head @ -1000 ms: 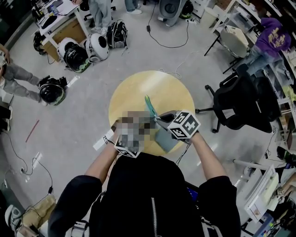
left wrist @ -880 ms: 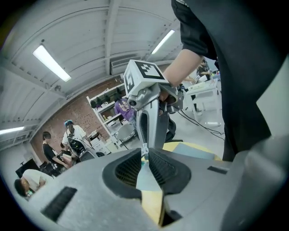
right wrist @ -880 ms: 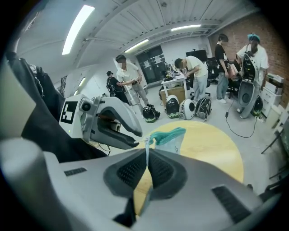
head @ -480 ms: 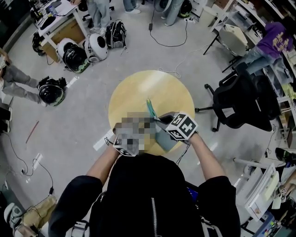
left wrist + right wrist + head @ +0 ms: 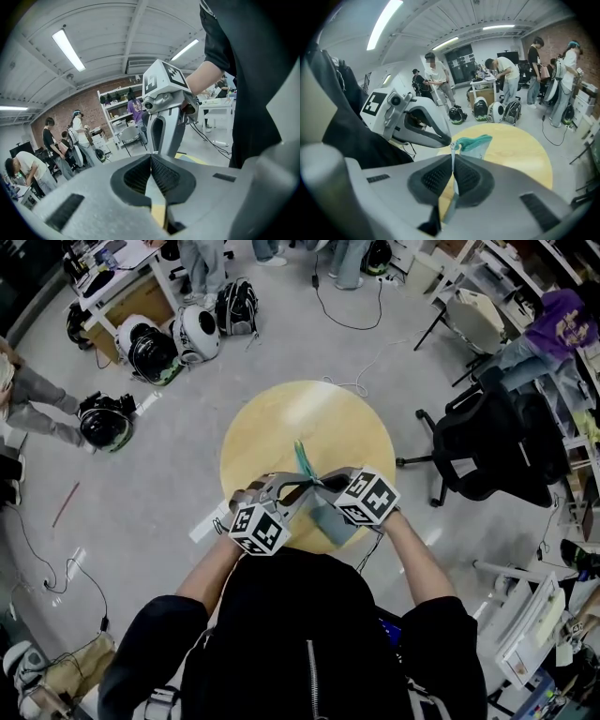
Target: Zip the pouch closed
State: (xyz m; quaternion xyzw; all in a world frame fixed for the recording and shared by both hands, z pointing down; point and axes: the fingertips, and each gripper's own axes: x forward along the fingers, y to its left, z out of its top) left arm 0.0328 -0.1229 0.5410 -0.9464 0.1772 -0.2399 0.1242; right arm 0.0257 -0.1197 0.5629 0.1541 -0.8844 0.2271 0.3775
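Observation:
A grey-blue pouch (image 5: 330, 517) with a teal end (image 5: 302, 457) is held up over the round yellow table (image 5: 281, 418). My right gripper (image 5: 325, 483) is shut on the pouch's edge; in the right gripper view the pale fabric runs between its pads (image 5: 453, 161). My left gripper (image 5: 312, 483) comes in from the left, and its tip (image 5: 449, 140) pinches the small silver zipper pull (image 5: 452, 147) at the pouch's top. In the left gripper view its pads (image 5: 151, 159) meet with no gap. The teal end (image 5: 474, 142) sticks out beyond both grippers.
A black office chair (image 5: 487, 446) stands right of the table. Helmets and bags (image 5: 178, 338) lie on the floor at the back left, another helmet (image 5: 103, 423) to the left. Cables run over the floor, and several people stand around the room.
The pouch and the right gripper have hardly moved. The left gripper's marker cube sits slightly higher and turned; a blurred patch hid its jaws earlier.

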